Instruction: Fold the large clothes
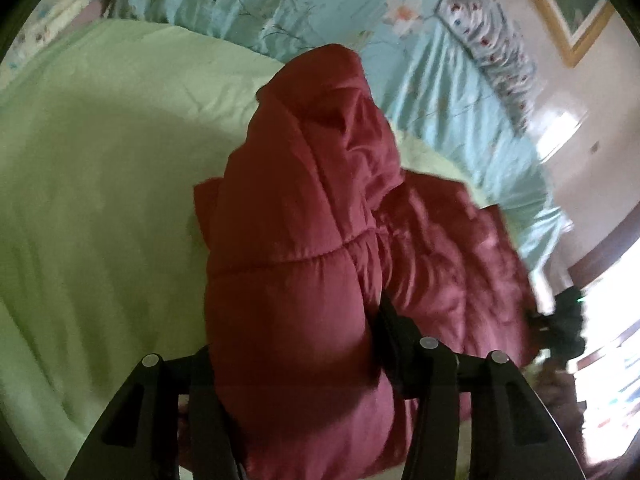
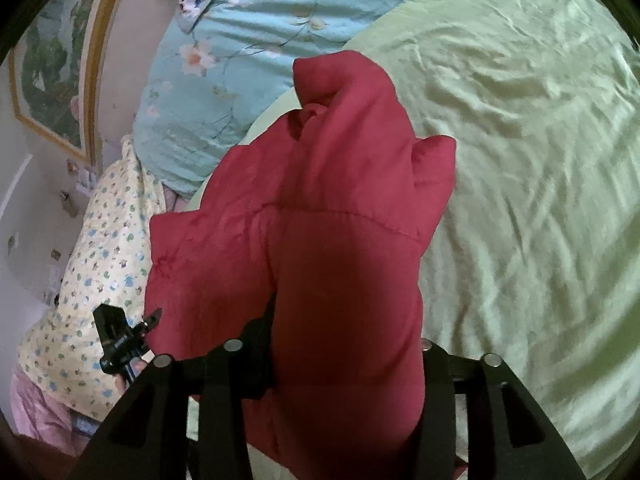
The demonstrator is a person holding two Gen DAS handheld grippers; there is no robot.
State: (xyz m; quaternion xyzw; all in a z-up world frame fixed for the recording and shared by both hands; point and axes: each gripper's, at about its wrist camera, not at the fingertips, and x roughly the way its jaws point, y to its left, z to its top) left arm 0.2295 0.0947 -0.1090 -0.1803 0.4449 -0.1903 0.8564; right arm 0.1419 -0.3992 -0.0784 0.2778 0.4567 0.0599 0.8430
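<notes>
A dark red quilted puffer jacket (image 1: 304, 240) is clamped between the jaws of the left gripper (image 1: 296, 360), its padded bulk rising ahead of them above a pale green wrinkled bedsheet (image 1: 100, 168). Only the left wrist view shows more of the jacket spread on the sheet to the right of the jaws, with the other black gripper blurred beyond it. In the right wrist view, the right gripper (image 2: 344, 344) is closed on another stitched, puffy fold of the same jacket (image 2: 328, 208). A light blue floral quilt (image 2: 224, 72) is seen beyond the jaws in both views, and a yellow patterned cloth (image 2: 104, 248) only left of the right jaws.
</notes>
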